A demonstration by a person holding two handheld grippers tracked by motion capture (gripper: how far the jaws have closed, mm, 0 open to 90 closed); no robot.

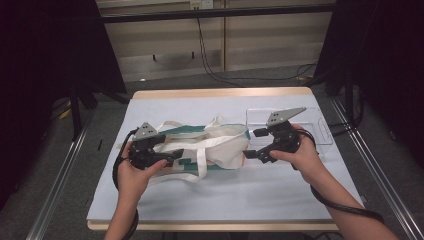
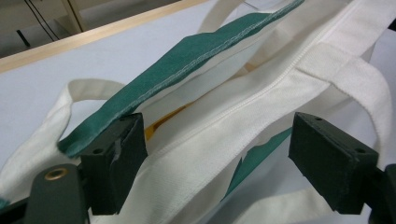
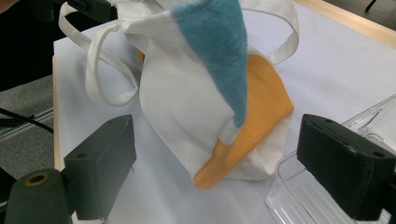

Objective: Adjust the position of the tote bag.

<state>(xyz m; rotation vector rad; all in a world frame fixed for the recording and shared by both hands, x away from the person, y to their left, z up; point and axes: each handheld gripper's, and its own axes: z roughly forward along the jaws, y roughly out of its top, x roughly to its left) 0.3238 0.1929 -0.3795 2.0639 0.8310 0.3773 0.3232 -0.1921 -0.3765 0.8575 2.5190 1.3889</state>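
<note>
Tote bag (image 1: 210, 145): cream cloth with green trim and an orange end panel, lying on its side mid-table on the pale cover (image 1: 260, 195), between your two hands.

Left gripper (image 1: 167, 156): released, jaws spread wide around the bag's zipped mouth; cloth runs between them but the pads do not press on it.

Right gripper (image 1: 255, 145): released, jaws apart just short of the bag's orange end, nothing between the pads.

Clear plastic tray (image 1: 320, 131): just beside the right gripper, at the bag's far-right end.

Risks: if you close the left jaws here, you may catch a loose handle strap (image 2: 355, 74) or a single layer of the mouth, and the bag would sag or twist when lifted. The right jaw sits close to the tray rim; a sideways move could knock it.

Hard to make out: whatever is inside the bag, the zip pull, and whether the bag touches the tray.
</note>
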